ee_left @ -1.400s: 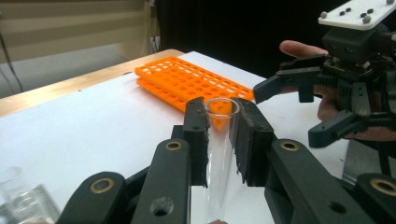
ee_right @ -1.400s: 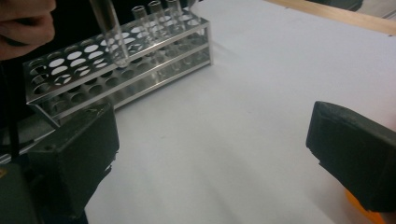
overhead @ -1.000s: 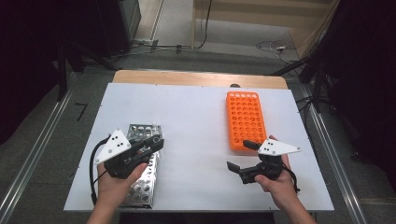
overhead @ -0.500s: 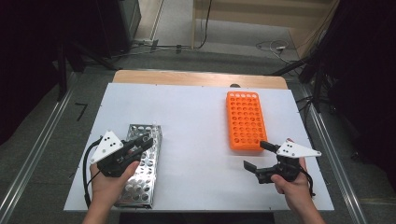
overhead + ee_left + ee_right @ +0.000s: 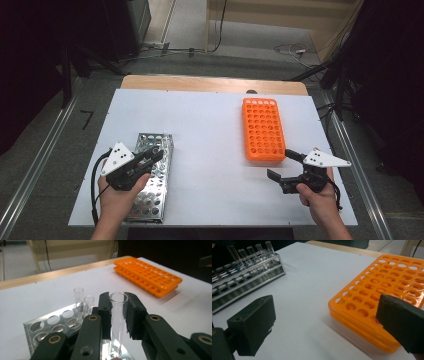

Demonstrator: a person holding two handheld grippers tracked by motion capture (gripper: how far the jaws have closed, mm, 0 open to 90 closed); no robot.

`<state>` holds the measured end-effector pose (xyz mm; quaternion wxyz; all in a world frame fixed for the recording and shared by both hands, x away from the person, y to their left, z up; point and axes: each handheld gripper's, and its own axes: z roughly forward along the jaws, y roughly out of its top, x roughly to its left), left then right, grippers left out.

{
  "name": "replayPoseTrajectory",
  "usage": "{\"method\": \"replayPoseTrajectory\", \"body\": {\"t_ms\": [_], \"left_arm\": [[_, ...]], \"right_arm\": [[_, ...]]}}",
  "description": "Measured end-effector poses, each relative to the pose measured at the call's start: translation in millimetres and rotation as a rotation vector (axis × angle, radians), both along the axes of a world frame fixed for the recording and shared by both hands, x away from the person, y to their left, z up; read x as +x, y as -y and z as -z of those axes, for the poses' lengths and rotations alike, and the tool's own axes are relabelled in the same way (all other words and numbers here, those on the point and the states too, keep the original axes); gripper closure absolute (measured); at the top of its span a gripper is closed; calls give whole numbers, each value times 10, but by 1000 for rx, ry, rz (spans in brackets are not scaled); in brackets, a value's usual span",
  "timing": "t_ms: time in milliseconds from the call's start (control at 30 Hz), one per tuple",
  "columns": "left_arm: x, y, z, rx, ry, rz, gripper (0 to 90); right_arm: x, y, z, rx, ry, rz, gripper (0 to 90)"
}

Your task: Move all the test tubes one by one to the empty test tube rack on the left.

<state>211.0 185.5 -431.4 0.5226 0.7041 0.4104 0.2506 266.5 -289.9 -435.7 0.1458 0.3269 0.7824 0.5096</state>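
A clear glass test tube (image 5: pixel 117 315) stands upright between the black jaws of my left gripper (image 5: pixel 117 297), which press on both its sides, so the gripper is shut on it. Its lower end is at the metal rack (image 5: pixel 53 326). In the high view my left gripper (image 5: pixel 156 152) hangs over the metal rack (image 5: pixel 150 200) at the near left. Two more tubes (image 5: pixel 79 298) stand in the rack's far corner. My right gripper (image 5: pixel 279 163) is open with nothing in it, just before the near end of the orange rack (image 5: pixel 262 127). In the right gripper view, the orange rack (image 5: pixel 387 287) lies between the wide jaws.
A white board (image 5: pixel 210 125) covers the table, with a wooden strip (image 5: pixel 210 83) along its far edge. In the right gripper view the metal rack (image 5: pixel 244 277) holds several glass tubes at its far end. Metal rails run along both sides of the table.
My right gripper has moved right, toward the table's right edge, and stays open. My left gripper has shifted slightly left over the metal rack.
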Motion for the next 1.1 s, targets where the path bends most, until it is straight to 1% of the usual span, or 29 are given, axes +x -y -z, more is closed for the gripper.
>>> {"method": "replayPoseTrajectory", "body": {"t_ms": [133,267,433,667,833,1000,1067,1100], "left_arm": [[-16,10,17,23,-18,-5,763],[-6,13,25,30,-40,-7,763],[15,35,40,59,-71,3,763],[35,31,58,71,-108,2,763],[53,40,79,89,-135,10,763],[65,27,82,79,-153,15,763],[70,30,85,80,-162,18,763],[73,32,86,89,-168,17,762]], "right_arm": [[10,26,5,2,3,2,12],[21,44,14,0,2,8,12],[34,65,16,5,3,14,12],[42,70,24,5,2,15,12],[44,69,30,6,-2,16,12],[47,68,34,5,-2,15,12],[49,67,37,2,0,14,12],[49,66,38,1,0,13,12]]}}
